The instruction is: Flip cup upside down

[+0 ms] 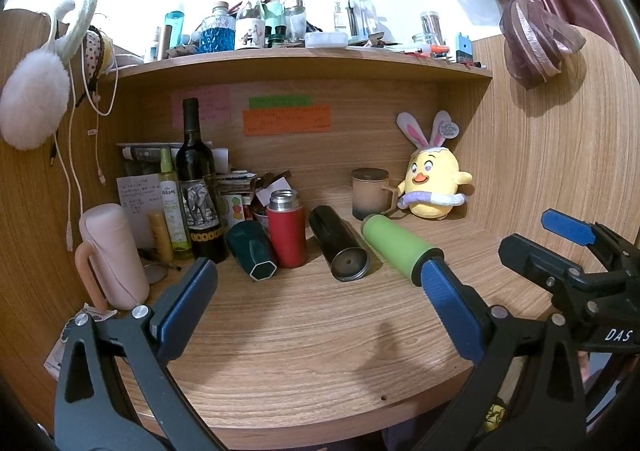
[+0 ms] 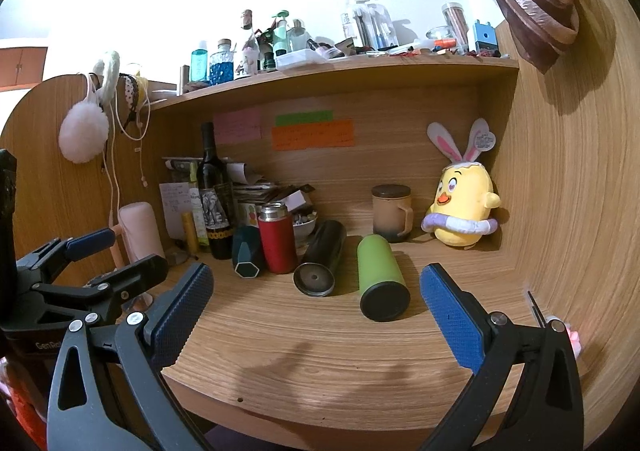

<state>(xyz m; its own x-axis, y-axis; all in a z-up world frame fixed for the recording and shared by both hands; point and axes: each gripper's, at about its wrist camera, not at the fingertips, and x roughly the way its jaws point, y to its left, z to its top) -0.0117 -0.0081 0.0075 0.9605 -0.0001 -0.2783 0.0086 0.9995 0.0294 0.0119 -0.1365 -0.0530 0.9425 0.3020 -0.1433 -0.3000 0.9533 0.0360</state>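
Several cups stand or lie on the wooden desk [image 1: 304,331]. A green tumbler [image 1: 394,247] [image 2: 378,271] lies on its side, dark base toward me. A black tumbler [image 1: 338,245] [image 2: 322,257] lies beside it. A dark teal faceted cup [image 1: 250,249] [image 2: 246,251] lies tipped next to an upright red flask [image 1: 286,229] [image 2: 277,237]. A lidded mug [image 1: 370,193] [image 2: 391,213] stands at the back. My left gripper [image 1: 316,275] is open and empty, short of the cups. My right gripper [image 2: 316,283] is open and empty, and also shows in the left wrist view [image 1: 568,235].
A wine bottle [image 1: 198,187], a spray bottle [image 1: 172,203] and a pink container [image 1: 114,257] stand at the left. A yellow chick plush [image 1: 434,185] sits at the back right. A crowded shelf [image 1: 304,61] runs overhead. Wooden walls close both sides.
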